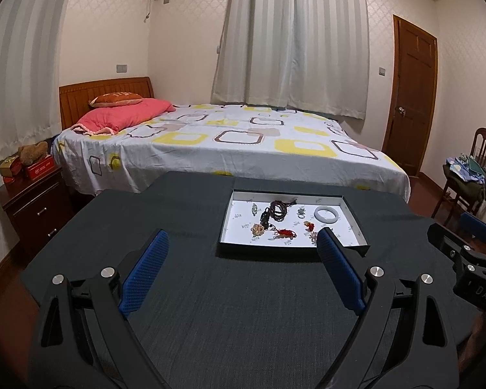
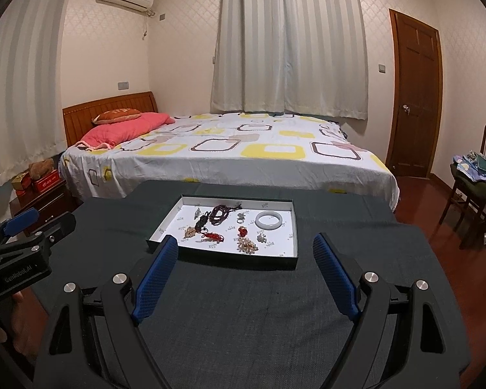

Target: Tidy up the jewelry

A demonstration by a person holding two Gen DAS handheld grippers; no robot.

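Left wrist view first, nearest things: the left tongs stand spread wide with nothing between the blue pads, hanging over the bare dark cloth of the counter. Off to the side, the right tongs are likewise spread and empty, short of the tray.

Just beyond both pairs of tips lies the shallow dark-rimmed tray with its white floor, and all the jewelry sits inside it, loosely scattered. Toward its near edge are a pale bead cluster and a red knotted cord. Mid-tray sit a small red charm and another beaded cluster. Farther back lie a coiled dark bead necklace, a white bangle and a small silvery piece, well apart from one another.

Judging by this, the sorting has hardly begun, or else it is just finished: no piece is held, none lies on the cloth outside the tray, and I see no second box or compartments to receive them. Which of the two I cannot tell.

Behind the counter stands a bed, with curtains beyond.
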